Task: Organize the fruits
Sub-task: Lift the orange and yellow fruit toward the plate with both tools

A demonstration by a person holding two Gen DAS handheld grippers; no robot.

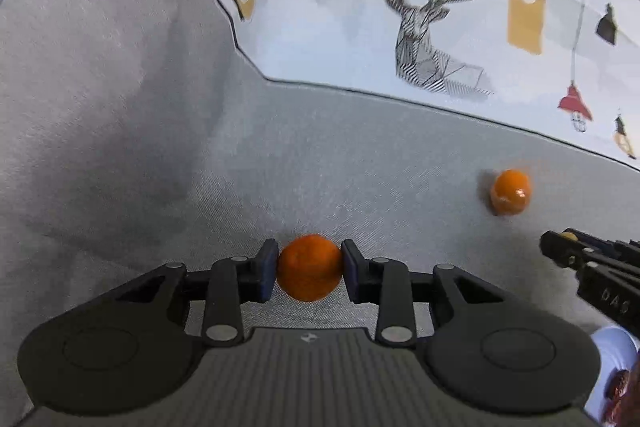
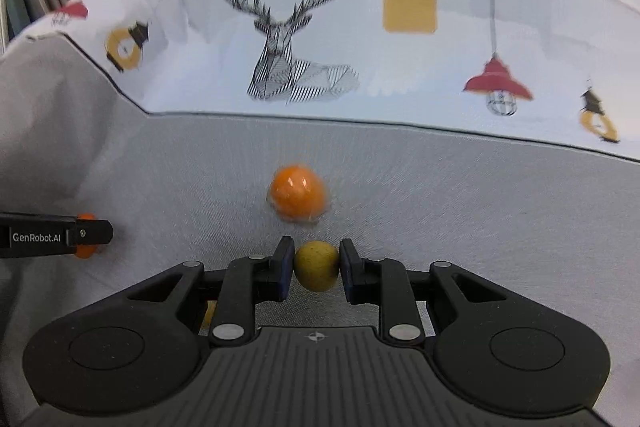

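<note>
Three fruits: counted across both views, two held and one lying loose on the grey cloth.
Left gripper point(image 1: 309, 269): jaws closed on an orange tangerine point(image 1: 309, 267), pinched at its widest part, just above the cloth as far as can be judged.
Right gripper point(image 2: 316, 267): jaws closed on a small yellow-green fruit point(image 2: 317, 271), gripped across its middle.
Loose fruit: a glossy orange fruit point(image 2: 297, 195) rests on the grey tablecloth point(image 2: 480, 211), just ahead of the right gripper and well apart from the left one.
Step in hand: both fruits are judged to be in carriage toward a collecting place; a light, even squeeze should be kept so that soft skins are not bruised, and the fruits held level.
Destination: a white plate rim point(image 1: 612, 351) is glimpsed at the lower right of the left view; its contents cannot be made out.
Surroundings: a printed deer cloth point(image 2: 288, 39) lies beyond the grey one.
Obstruction: the loose fruit lies directly ahead of the right gripper and could be knocked rolling; the two grippers are near each other.
</note>
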